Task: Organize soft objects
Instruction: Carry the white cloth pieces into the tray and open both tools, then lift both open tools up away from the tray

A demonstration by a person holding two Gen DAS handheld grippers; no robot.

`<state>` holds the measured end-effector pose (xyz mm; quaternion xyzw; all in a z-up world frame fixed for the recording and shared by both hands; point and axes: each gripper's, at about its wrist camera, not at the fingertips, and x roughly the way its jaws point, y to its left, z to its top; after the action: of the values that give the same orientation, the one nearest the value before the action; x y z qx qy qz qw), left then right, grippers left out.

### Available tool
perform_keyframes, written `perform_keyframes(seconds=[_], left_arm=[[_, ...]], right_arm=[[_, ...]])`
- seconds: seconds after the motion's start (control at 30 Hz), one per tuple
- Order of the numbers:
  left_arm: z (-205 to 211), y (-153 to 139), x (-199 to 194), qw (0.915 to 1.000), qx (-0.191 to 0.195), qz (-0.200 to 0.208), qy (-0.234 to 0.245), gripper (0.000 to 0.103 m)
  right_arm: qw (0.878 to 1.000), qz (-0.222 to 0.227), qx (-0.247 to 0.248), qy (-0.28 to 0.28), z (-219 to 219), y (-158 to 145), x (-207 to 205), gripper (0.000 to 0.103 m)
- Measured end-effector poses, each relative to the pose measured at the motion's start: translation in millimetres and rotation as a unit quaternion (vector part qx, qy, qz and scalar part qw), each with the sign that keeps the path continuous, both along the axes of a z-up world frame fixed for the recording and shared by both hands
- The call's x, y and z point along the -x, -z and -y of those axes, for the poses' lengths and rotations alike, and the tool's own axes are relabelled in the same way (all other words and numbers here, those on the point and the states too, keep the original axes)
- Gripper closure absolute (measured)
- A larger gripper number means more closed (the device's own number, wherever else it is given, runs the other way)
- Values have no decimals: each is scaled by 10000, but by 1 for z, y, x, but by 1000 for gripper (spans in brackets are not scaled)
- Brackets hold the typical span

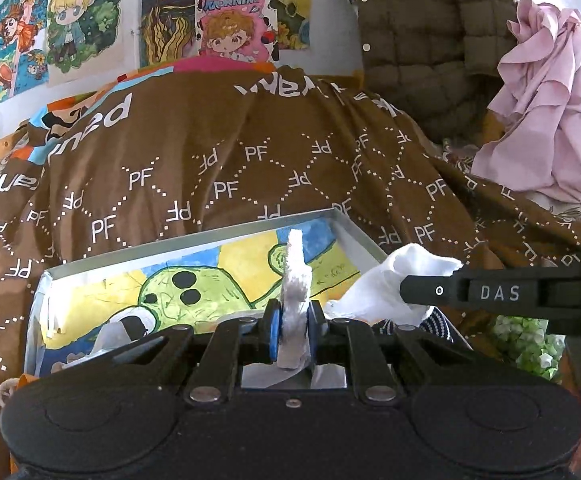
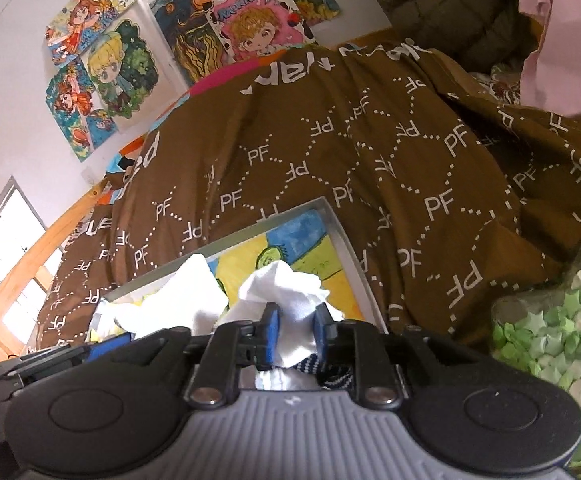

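A shallow silver-rimmed box (image 1: 194, 240) with a cartoon picture on its floor lies on a brown bed cover. My left gripper (image 1: 294, 320) is shut on a white fuzzy sock (image 1: 296, 276) that stands upright between the blue pads over the box. From the right my right gripper (image 1: 406, 292) holds a crumpled white cloth (image 1: 390, 280) at the box's right edge. In the right wrist view that gripper (image 2: 296, 320) has the white cloth (image 2: 282, 284) pressed between its pads above the box (image 2: 346, 240). A navy-and-white striped piece (image 2: 310, 364) hangs just below it.
The brown "PF" patterned bed cover (image 1: 250, 160) fills the middle. A pink garment (image 1: 546, 92) and an olive quilted jacket (image 1: 418, 20) hang at the right. Green paper stars (image 2: 558, 340) sit at the lower right. Posters (image 1: 86, 20) cover the wall; a wooden bed rail (image 2: 30, 256) runs on the left.
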<state>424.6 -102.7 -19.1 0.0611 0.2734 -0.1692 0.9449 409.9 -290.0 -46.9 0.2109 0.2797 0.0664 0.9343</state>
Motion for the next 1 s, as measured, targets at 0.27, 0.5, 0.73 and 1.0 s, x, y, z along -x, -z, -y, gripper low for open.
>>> perform_keyframes(seconds=[0.27,0.5,0.73,1.0], left_arm=[[-1,0,3,9999,92,-30,-45,79],[-7,-6,13,9997,172,62,-187,63],[-20,-30,28,9977,434,260,-451,41],[-40,-68,62,9918,797,603,-795,22]], right_arm=[[10000,33,29,36,2,-2,1,67],[9998,142,98,72,3,-11,7,48],[9988,387,292,32,2,-35,25,33],[9949,839,554,-38,-3,-74,64,16]])
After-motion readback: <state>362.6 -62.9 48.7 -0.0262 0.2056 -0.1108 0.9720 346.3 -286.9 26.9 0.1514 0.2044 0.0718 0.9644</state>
